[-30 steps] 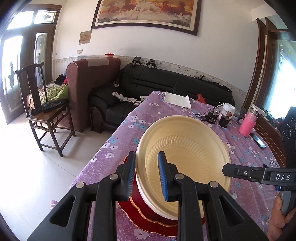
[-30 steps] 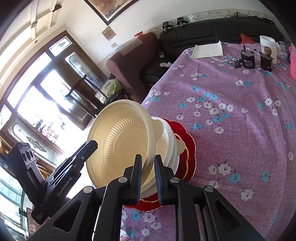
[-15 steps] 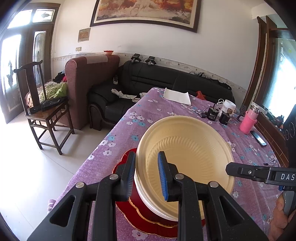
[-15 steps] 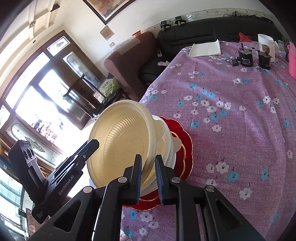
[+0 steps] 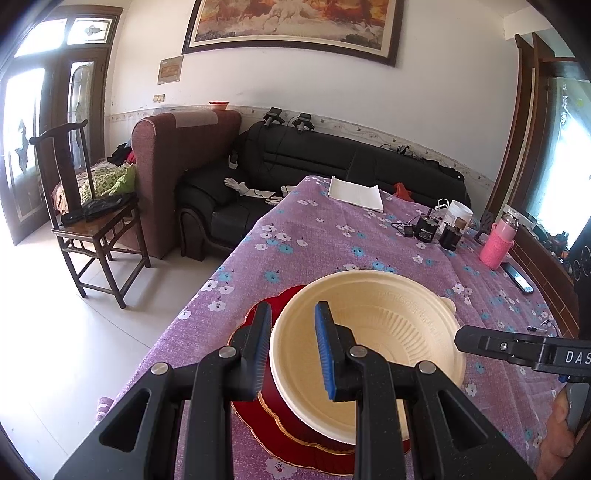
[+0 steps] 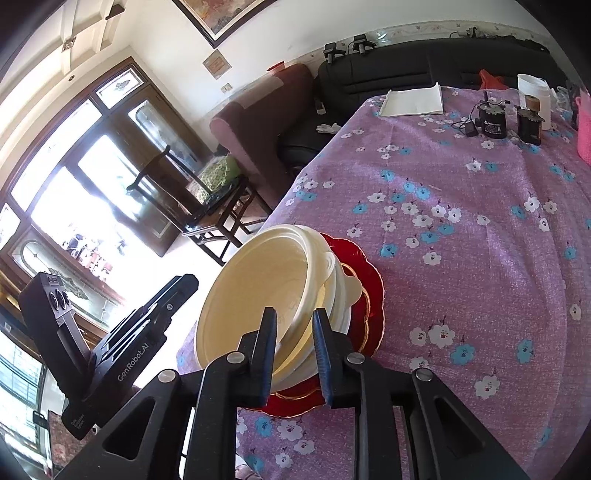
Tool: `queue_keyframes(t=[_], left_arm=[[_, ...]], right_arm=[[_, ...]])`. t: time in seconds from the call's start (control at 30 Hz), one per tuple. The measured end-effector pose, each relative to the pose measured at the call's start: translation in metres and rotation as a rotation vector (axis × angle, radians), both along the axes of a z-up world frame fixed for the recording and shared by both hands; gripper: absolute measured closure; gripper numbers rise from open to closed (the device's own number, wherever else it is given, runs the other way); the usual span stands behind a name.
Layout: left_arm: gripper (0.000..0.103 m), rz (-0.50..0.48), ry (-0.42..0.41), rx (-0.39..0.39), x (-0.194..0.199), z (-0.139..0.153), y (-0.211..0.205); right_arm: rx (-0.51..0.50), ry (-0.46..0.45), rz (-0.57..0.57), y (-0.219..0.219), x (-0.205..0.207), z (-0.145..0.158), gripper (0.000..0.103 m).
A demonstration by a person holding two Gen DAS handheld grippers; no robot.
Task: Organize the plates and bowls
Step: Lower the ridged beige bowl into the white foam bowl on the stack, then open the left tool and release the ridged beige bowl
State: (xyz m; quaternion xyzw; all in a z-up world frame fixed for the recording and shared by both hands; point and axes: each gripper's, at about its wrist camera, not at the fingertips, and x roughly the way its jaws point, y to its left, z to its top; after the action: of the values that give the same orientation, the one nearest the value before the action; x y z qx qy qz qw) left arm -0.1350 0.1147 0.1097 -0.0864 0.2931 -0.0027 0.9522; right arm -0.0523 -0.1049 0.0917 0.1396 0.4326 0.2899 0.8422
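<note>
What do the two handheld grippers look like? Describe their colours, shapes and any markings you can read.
Both the left gripper and right gripper are matte black, with triangular cut-outs and silver rivets. Their fingers carry ribbed blue pads. The left gripper's body reads "GenRobot.AI"; the right's shows "DAS". No cables or sleeves are visible.

White plastered wall (image 5: 443,92) with a large dark-framed painting (image 5: 295,26) and a patterned border strip lower down. Long black leather sofa (image 5: 351,166) against it, with a maroon fabric armchair (image 5: 177,162) just beside its end. Dark wooden chair (image 5: 92,229) on a pale glossy tiled floor (image 5: 55,332), near dark-framed glass doors (image 6: 74,177) blown out with daylight. Table under a purple flowered tablecloth (image 5: 314,240). Bright window (image 5: 569,155) at the right.
</note>
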Motion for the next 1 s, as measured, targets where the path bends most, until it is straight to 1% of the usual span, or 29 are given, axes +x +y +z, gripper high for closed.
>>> queue_keyframes(t=[0.3,0.37,0.5,0.7,0.8,0.93,1.0], left_arm=[[0.081,0.0,0.001,0.002,-0.001,0.0,0.001],[0.079,0.002,0.001,0.001,0.0,0.0,0.001],[0.078,0.002,0.003,0.003,0.0,0.0,0.0],[0.073,-0.004,0.011,0.006,-0.002,-0.002,-0.002],[0.068,-0.002,0.01,0.004,-0.002,-0.003,-0.003],[0.066,0.003,0.0,-0.023,-0.005,-0.001,0.003],[0.063,0.003,-0.006,-0.051,-0.008,0.001,0.011]], right_arm=[[0.002,-0.016,-0.015,-0.006,-0.003,0.004,0.08],[0.003,-0.016,-0.013,-0.005,-0.005,0.004,0.08],[0.001,-0.01,-0.009,-0.005,-0.005,0.002,0.08],[0.001,-0.01,-0.009,-0.006,-0.007,0.0,0.08],[0.004,-0.006,-0.009,-0.007,-0.007,-0.001,0.08],[0.011,-0.001,-0.028,-0.015,-0.006,-0.004,0.08],[0.013,-0.002,-0.041,-0.02,-0.006,-0.004,0.08]])
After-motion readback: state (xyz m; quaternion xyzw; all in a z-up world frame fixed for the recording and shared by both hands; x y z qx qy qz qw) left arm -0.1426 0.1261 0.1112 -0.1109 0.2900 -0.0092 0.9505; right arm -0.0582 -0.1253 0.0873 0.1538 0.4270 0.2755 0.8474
